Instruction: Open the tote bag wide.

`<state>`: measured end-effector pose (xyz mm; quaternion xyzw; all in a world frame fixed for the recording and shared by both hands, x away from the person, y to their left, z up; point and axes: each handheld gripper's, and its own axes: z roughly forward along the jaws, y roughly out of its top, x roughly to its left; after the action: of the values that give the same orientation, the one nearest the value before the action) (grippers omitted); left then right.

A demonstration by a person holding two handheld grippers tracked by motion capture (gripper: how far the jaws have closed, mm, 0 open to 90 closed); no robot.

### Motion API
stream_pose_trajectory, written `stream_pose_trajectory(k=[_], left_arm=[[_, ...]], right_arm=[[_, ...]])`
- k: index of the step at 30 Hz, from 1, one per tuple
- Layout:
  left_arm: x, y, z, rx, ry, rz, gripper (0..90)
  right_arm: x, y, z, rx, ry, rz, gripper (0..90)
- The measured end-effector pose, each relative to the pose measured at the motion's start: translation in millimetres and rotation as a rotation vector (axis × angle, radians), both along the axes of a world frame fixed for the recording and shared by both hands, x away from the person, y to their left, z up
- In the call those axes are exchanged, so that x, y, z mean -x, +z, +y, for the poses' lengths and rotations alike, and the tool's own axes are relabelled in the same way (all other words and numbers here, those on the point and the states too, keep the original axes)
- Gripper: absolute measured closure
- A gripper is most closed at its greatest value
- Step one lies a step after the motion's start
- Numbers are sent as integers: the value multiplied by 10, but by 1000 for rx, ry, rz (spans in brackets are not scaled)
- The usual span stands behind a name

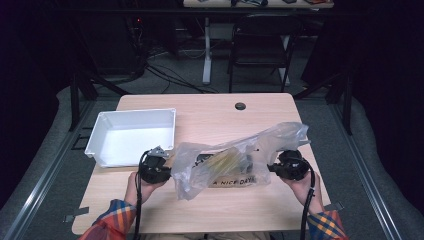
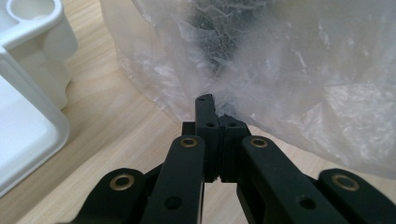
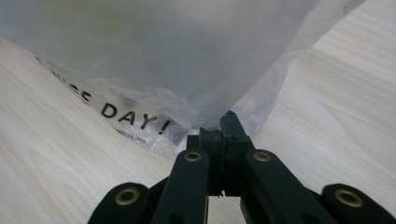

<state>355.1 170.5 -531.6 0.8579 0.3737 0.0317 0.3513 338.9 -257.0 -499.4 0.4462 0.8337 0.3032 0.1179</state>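
White plastic tray [image 1: 131, 136] stands at the left part of the wooden counter [image 1: 210, 210], just to the left of the clear plastic bag [image 1: 235, 160]. The left gripper [image 1: 168, 172] is at the bag's left edge, its jaws pressed together and pinching the thin film there. The bag lies in the middle of the counter, near its front edge; inside it are yellowish and dark things, which I cannot identify. Black letters "NICE DAY!" are printed on the bag. The right gripper [image 1: 272, 168] is at the bag's right edge, jaws also pressed together on the film.
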Motion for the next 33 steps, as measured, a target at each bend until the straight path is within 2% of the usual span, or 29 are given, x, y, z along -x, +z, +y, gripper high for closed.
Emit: stream_pose_trajectory(k=[2,3,4,5,6,7,8,9,10,11,12,14,15,16,17,18,19,20,21,22,24,26,29,30,31,32,33], left_arm=[[-6,-13,-1,0,5,3,897],[-14,-25,-1,-6,2,-1,896],[-24,-32,0,-13,5,-7,891],[-26,-26,1,-15,2,-9,877],[-20,-8,5,-17,0,-16,845],[-13,6,13,-1,-3,-17,808],[1,28,24,15,-7,-20,797],[19,52,33,14,-8,-34,783],[27,71,41,12,-15,-46,778],[27,80,48,14,-18,-44,779],[21,77,53,9,-16,-43,780],[2,50,46,1,-16,-36,785],[2,50,46,1,-16,-36,789],[-4,35,36,-2,-13,-34,789],[-15,21,26,-7,-13,-33,790],[-19,16,23,-4,-12,-32,788],[-19,16,23,-4,-12,-32,782],[-23,16,25,5,-13,-31,782],[-17,29,35,25,-15,-28,728],[-6,42,39,30,-4,-34,676],[25,81,53,47,5,-50,574],[71,136,54,39,23,-98,433],[179,271,29,61,21,-163,301],[224,330,16,71,19,-192,283],[224,330,16,71,19,-192,272],[327,453,-37,72,7,-257,254],[373,506,-72,69,11,-291,254]], right_arm=[[-17,-42,17,10,-4,15,900],[-35,-64,15,33,16,34,900],[-66,-120,44,27,21,63,900],[-72,-132,54,33,14,56,895],[-71,-145,76,36,-13,19,870],[-63,-136,82,44,-32,-24,814],[-50,-106,71,47,-31,-35,768],[-21,-37,41,-4,19,11,704],[2,-4,43,18,-15,-32,623],[31,36,38,-17,-25,-59,565],[55,95,23,-32,-24,-85,500],[111,241,10,-63,-37,-174,472],[111,241,10,-63,-37,-174,472],[127,301,10,-80,-35,-203,471],[150,393,31,-90,-43,-267,554],[148,407,43,-96,-35,-288,626],[148,407,43,-96,-35,-288,626],[146,415,67,-93,-27,-314,733],[137,400,133,-58,-22,-353,848],[129,387,156,-51,-17,-355,880],[107,356,199,-47,-20,-357,900],[90,344,216,-43,-21,-354,900],[84,339,203,-47,-20,-353,900],[84,337,198,-56,-19,-353,900],[84,337,198,-56,-19,-353,900],[86,339,182,-63,-20,-349,900],[86,340,178,-67,-21,-349,900]])
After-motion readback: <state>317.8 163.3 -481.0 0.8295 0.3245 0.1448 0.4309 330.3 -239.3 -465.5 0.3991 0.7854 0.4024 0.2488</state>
